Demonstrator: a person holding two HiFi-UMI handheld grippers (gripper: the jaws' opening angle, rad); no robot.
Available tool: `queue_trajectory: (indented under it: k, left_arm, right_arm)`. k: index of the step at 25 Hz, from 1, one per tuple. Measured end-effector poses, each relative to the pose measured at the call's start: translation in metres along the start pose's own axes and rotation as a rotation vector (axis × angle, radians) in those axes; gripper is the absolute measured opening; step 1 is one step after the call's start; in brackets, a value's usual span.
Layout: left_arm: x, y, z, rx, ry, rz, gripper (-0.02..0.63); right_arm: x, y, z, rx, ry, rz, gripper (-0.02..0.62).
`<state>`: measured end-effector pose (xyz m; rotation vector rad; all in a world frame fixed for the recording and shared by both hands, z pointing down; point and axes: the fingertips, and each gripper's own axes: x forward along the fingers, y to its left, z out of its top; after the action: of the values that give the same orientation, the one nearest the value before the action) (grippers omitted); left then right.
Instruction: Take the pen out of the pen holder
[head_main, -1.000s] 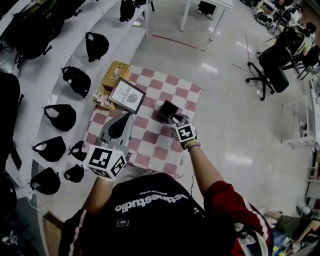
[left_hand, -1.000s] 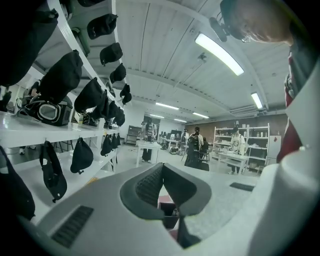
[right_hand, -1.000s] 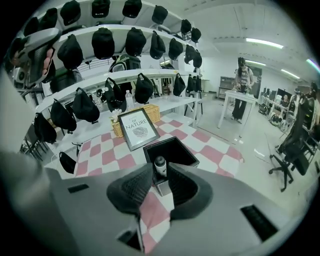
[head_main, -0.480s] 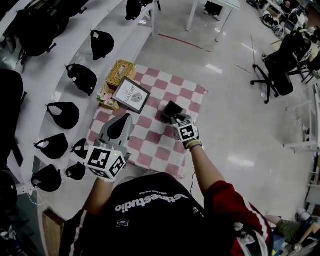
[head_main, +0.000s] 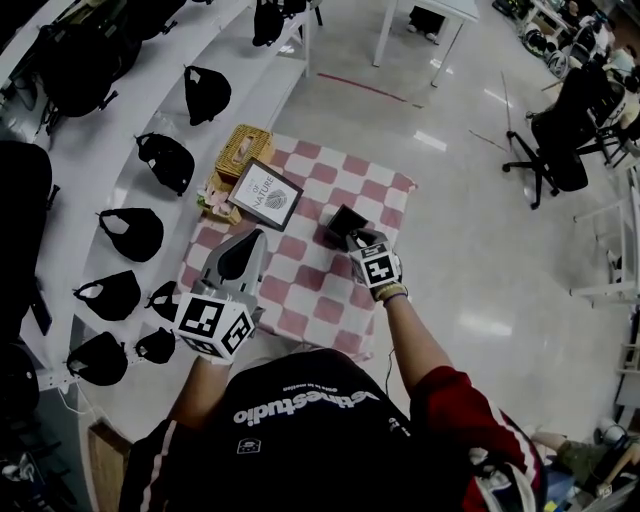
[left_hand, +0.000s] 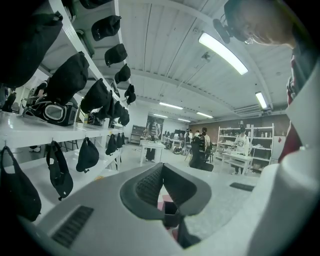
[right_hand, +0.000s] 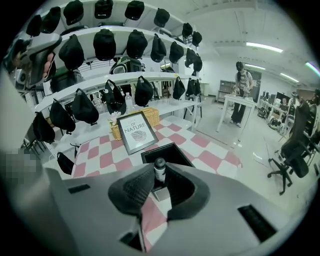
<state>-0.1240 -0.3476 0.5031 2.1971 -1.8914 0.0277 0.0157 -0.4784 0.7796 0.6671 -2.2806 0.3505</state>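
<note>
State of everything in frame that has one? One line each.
pen: upright, gripped between the right gripper's jaws
pen holder: upright on the cloth, top open
right gripper: shut on pen
left gripper: shut, empty
picture frame: standing, tilted back

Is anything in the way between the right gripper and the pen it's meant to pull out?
Nothing visible. The right gripper has its jaws closed on the pen, at the near edge of the holder, and the space above it is open. Whether its tip is clear of the holder can't be told.
</note>
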Motion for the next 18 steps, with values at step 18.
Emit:
queue_trajectory:
  k: [18]
  left_arm:
    - [-0.016,0.006,0.025,0.036,-0.038,-0.079,0.006]
  right_arm:
    - [-0.056,0.009,0.054,0.059,-0.147,-0.082,0.071]
